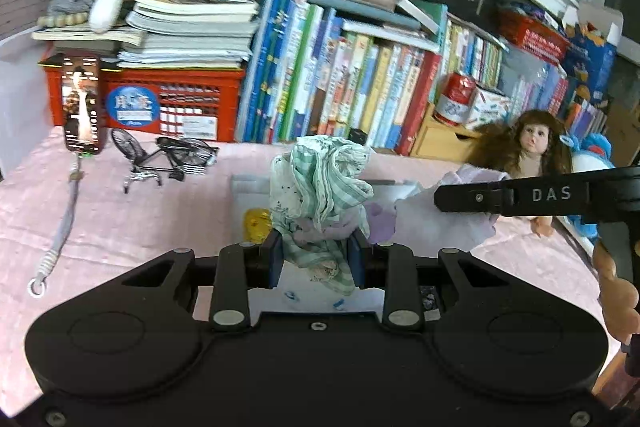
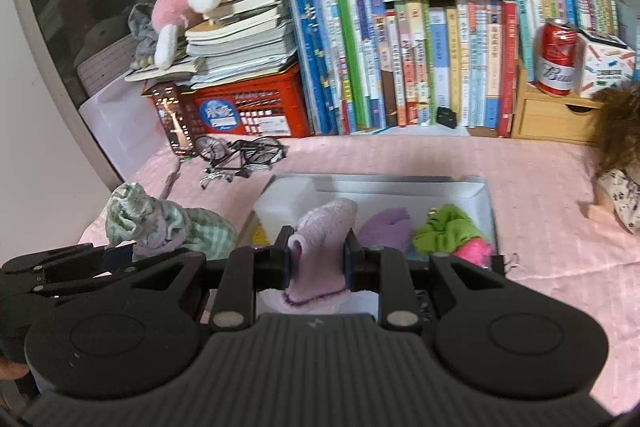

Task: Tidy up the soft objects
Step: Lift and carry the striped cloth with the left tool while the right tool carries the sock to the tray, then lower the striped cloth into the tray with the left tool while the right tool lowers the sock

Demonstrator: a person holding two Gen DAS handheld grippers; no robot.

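pink bedspread, l fingers clamp crumpled green check cloth, r fingers pinch lilac knit

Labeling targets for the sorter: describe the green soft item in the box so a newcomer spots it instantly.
Start at the row of upright books along the back, then drop to the shallow white box on the pink tablecloth. The lime-green crumpled cloth lies near the box's right end. It sits between a flat purple cloth and a hot-pink one, and is the only green piece inside.
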